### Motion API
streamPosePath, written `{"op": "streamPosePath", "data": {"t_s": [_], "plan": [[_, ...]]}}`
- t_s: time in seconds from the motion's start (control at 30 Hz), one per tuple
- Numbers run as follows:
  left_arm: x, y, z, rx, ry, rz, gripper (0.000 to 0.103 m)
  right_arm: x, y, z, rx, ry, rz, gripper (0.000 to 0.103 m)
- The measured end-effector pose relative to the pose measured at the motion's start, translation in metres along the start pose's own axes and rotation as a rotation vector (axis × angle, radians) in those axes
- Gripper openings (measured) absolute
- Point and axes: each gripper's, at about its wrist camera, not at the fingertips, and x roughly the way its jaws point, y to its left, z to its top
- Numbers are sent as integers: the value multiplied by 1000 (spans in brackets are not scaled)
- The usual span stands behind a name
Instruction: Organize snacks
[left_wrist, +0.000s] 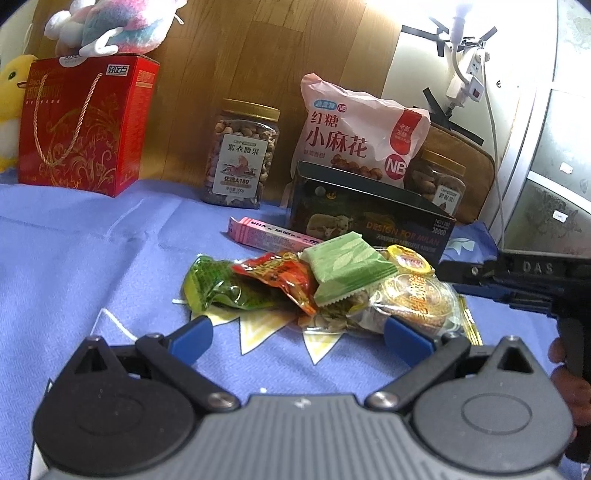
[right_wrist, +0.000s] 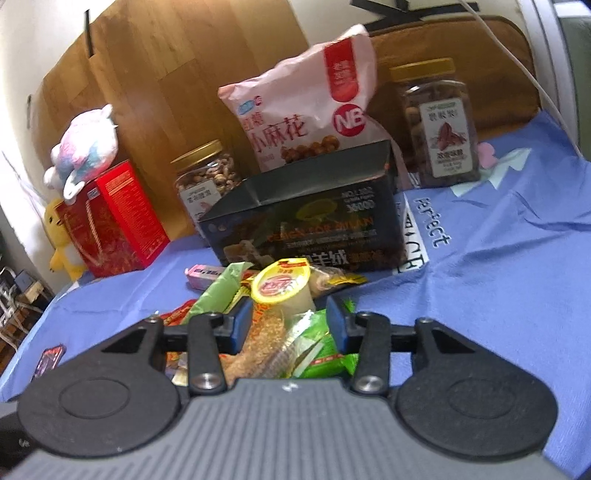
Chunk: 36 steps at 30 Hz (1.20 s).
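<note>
A heap of small wrapped snacks is gathered on the blue cloth just in front of the open dark box, which seems to be placed there so that each piece can be lifted over its near wall with a short move. The left gripper is held low before the heap with its blue pads spread wide and nothing between them (a waiting posture, to judge by its distance from the nearest wrapper). The right gripper is brought in over the far side of the heap, and its jaws are set partly apart around a small jelly cup with a yellow lid; whether the pads actually press on the cup cannot be told, since a gap seems to remain on either side. The cup is perched on top of the pile, touching the green wafer pack beside it, which may be why it is taken first. Behind the box, the pink bag and two nut jars are stood upright against the wooden board, and a red gift box is kept well to the left with plush toys on it, so the working space is left open. A pink slim pack lies just beside the box's corner.
</note>
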Motion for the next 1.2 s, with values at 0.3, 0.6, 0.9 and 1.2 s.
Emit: {"op": "streamPosePath", "data": {"t_s": [0.3,0.6,0.9,1.2], "plan": [[0,6,1,-38,5,-3,103,-22,18,-31,-59,102,122,31],[-3,7,1,-42,-11,-2,103,-36,3,-13,-30,-26,35,37],[-2,8,1,-46,-4,-8,103,-29,-7,-25,33,19,37,43],[-2,7,0,-47,-1,-9,103,-17,2,-37,11,113,89,45]]}}
